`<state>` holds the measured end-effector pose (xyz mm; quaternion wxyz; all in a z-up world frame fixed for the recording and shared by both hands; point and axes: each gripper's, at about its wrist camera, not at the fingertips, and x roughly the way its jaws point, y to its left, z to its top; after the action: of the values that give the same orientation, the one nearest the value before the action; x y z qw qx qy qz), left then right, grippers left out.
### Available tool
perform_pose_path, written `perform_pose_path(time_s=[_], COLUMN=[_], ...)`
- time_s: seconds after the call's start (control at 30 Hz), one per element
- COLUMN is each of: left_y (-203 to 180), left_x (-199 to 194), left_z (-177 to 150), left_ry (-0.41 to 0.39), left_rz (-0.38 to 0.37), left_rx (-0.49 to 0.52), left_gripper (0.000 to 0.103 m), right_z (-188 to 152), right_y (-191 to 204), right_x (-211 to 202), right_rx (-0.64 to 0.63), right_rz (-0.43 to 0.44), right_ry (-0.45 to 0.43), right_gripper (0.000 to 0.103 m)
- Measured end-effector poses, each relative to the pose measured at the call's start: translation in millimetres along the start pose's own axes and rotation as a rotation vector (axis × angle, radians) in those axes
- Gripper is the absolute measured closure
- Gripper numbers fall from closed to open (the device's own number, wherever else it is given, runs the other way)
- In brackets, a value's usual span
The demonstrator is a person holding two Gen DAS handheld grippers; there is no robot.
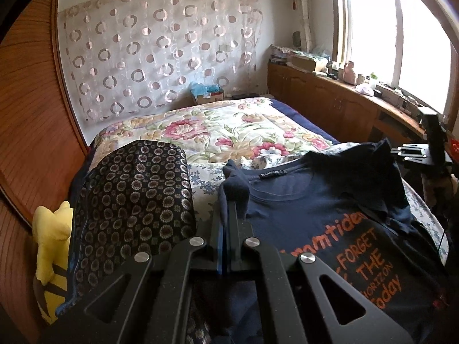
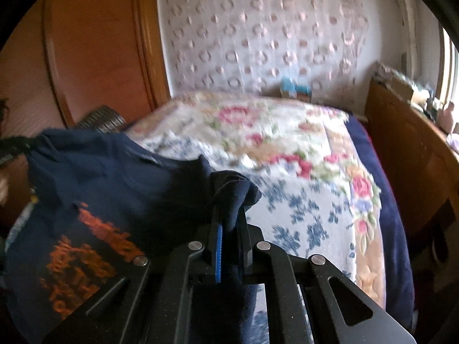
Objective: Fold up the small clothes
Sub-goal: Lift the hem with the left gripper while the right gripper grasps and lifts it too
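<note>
A navy T-shirt [image 1: 315, 215] with orange lettering is held up over the bed, front facing me, collar at the top. My left gripper [image 1: 229, 209] is shut on the shirt's left shoulder, with cloth bunched over its tips. My right gripper [image 2: 229, 215] is shut on the other shoulder, navy cloth pinched between its fingers and hanging down between them. In the left wrist view the right gripper [image 1: 416, 154] shows at the shirt's far corner. The T-shirt [image 2: 94, 200] spreads to the left in the blurred right wrist view.
The bed [image 1: 229, 126] carries a floral quilt, with a blue-flowered sheet [image 2: 301, 209] nearer. A dark patterned cushion [image 1: 134, 200] and a yellow plush toy [image 1: 51, 243] lie at left. A wooden cabinet [image 1: 330, 100] with clutter runs under the window at right. Wooden panelling [image 1: 31, 114] stands left.
</note>
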<state>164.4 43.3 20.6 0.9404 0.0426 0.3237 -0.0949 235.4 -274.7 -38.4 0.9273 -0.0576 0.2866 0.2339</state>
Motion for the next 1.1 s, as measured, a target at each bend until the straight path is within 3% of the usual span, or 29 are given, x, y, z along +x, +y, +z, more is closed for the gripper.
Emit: perform_pose_path(time_s=[0.23, 0.6, 0.87, 1.1], left_y=[-9, -20, -10, -10], left_x=[-37, -102, -135, -159], left_z=[-28, -98, -133, -147], left_ry=[-0.043, -0.088, -0.084, -0.049], left_rz=[-0.034, -0.052, -0.047, -0.009], left_rx=[-0.012, -0.048, -0.12, -0.097], left_gripper=[0.101, 0.101, 0.101, 0.101], right_z=[-31, -113, -116, -126], right_y=[34, 48, 56, 67], right_x=[-73, -160, -200, -236], right_rx=[-0.04, -0.026, -0.009, -0.044], right_rz=[0.051, 0.039, 0.019, -0.003], right_ry=[-0.078, -0.051, -0.016, 0.07], right_gripper=[0.096, 0.096, 0.096, 0.096])
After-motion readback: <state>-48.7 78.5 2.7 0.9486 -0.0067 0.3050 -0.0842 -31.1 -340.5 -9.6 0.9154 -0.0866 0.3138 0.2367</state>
